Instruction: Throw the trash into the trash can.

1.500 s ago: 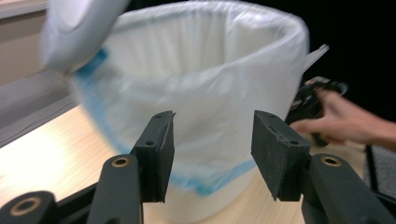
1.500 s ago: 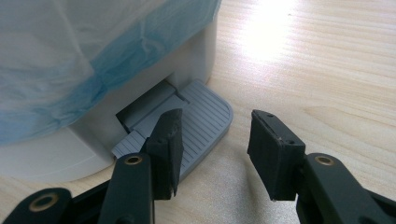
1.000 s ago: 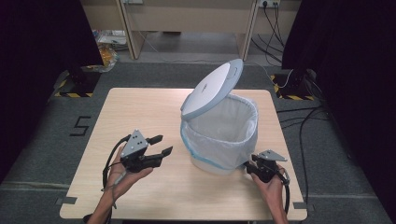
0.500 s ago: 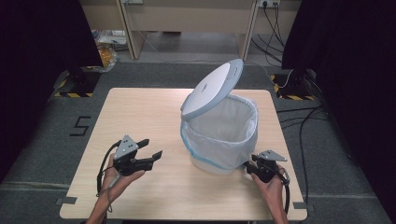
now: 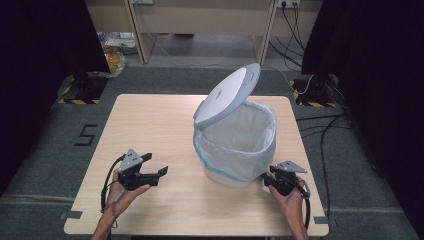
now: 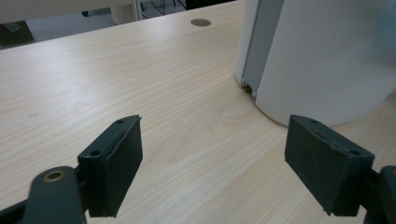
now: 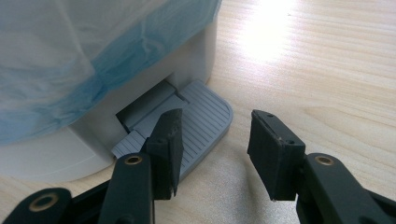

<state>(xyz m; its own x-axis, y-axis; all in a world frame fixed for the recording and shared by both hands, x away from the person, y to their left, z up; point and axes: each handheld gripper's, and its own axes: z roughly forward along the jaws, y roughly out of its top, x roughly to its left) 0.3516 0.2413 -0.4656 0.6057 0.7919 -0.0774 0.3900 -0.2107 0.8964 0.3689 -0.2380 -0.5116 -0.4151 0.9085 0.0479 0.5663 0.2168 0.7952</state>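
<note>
While the right gripper rests jaws apart, one over the pedal, the left gripper has just been opening on nothing, bin ahead to its right.

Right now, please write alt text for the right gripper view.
The right gripper, jaws apart, has one jaw over the grey pedal of a white bin on a wooden table. A blue-edged bag hangs over the bin.

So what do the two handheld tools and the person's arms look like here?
Both tools, left and right, are black, each topped by a grey three-cornered plate and trailing a black cable. The jaws are flat black blocks with small screw holes, on arms with brass-coloured rivets. Forearms are bare, no sleeves.
</note>
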